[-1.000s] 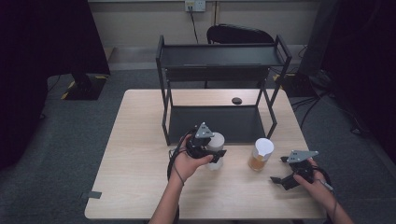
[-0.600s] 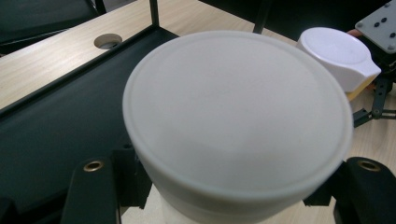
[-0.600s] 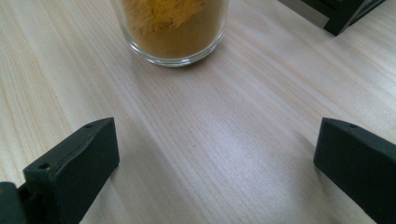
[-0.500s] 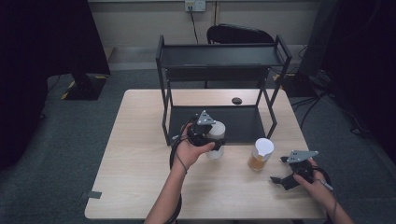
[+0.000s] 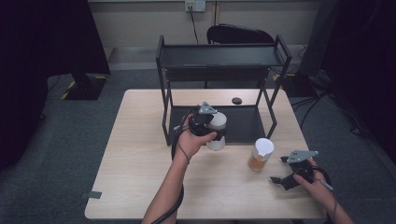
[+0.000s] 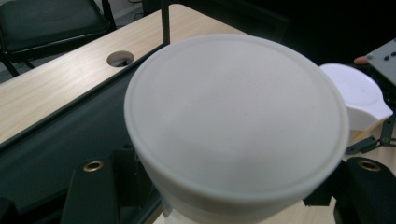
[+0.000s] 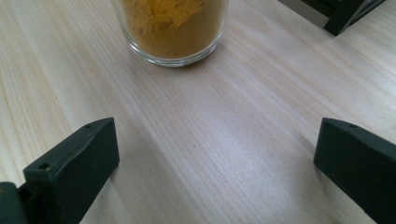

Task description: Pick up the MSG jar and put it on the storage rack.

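Movement on my left: the left tool (image 5: 211, 127), clamped on the white-lidded jar (image 5: 216, 132), has carried it up and forward since a second ago, and it now hangs at the front edge of the black rack (image 5: 219, 56), over the dark lower shelf. My right tool (image 5: 285, 179) hasn't budged, jaws spread wide and empty on the surface (image 5: 140, 154). Count so far: two jars, the lifted one and the glass jar of orange powder (image 5: 261, 154) standing just ahead of my right tool; one rack; two tools.
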